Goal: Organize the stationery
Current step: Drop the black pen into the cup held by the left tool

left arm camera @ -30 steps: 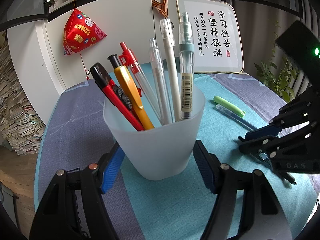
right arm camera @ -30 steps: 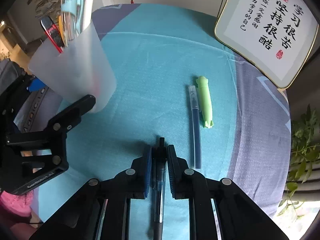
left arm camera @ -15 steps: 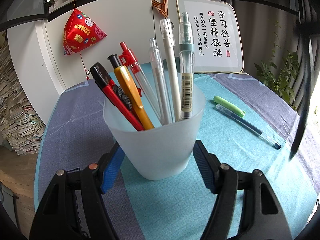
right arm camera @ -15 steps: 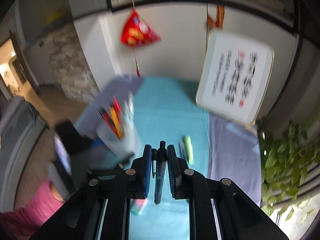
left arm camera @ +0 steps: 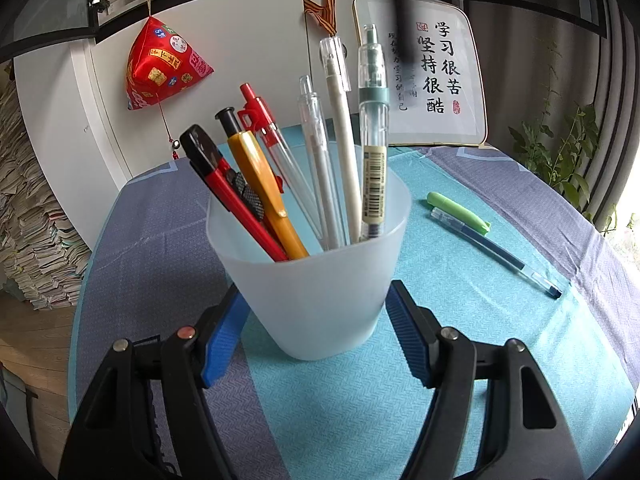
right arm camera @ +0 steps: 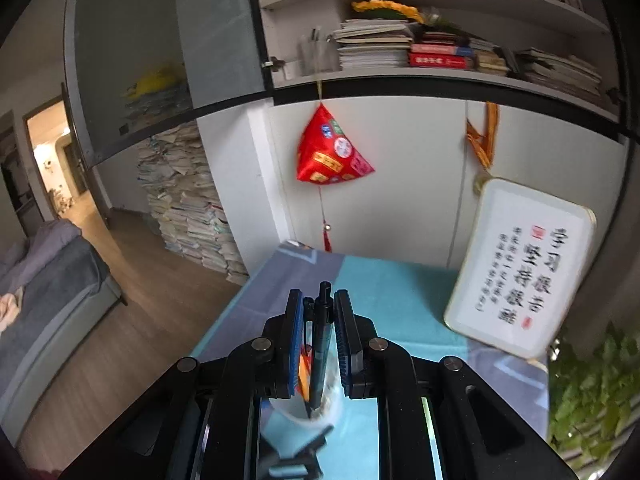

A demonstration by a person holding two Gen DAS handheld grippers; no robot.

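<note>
Left wrist: calligraphy board (left arm camera: 436, 76) "学习很苦"

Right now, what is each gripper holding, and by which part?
Right gripper clamps a black pen near its clicker end. Left gripper straddles the cup; contact unclear.

Your left gripper (left arm camera: 316, 312) sits low, jaws spread wide, blue pads (left arm camera: 222, 344) flanking the frosted cup (left arm camera: 316, 280); whether they touch it is unclear. Your right gripper (right arm camera: 320, 332) is raised and level, fingers (right arm camera: 292, 344) pinched tight on a dark pen (right arm camera: 321, 344), its tip pointing down.
</note>
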